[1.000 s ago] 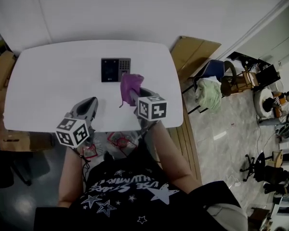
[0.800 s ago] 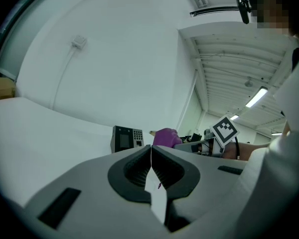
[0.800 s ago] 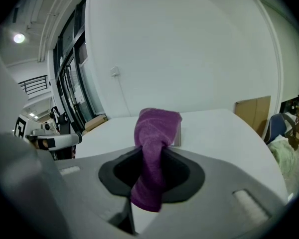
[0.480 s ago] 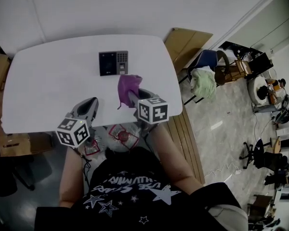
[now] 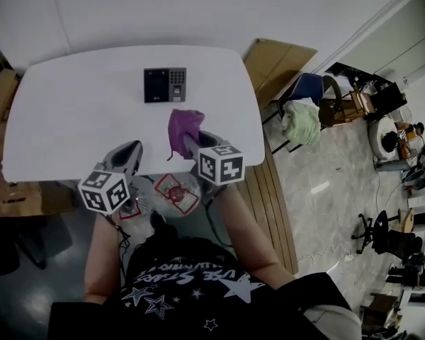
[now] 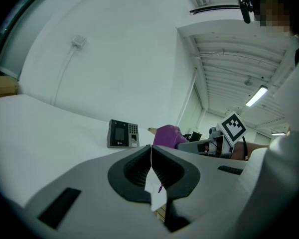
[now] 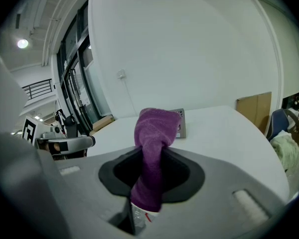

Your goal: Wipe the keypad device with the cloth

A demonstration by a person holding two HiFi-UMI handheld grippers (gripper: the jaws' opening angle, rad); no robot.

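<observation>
I hold the soft, limp cloth (image 7: 154,128) bunched in the right gripper (image 7: 149,159) jaws (good grip, I think), left gripper (image 6: 151,164) jaws clenched empty, keypad device (image 5: 164,85) apart on the tabletop (image 5: 71,119).

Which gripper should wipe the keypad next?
Right. The right gripper is shut on the cloth, and the keypad stands just ahead of it on the table. The left gripper is shut and holds nothing.
</observation>
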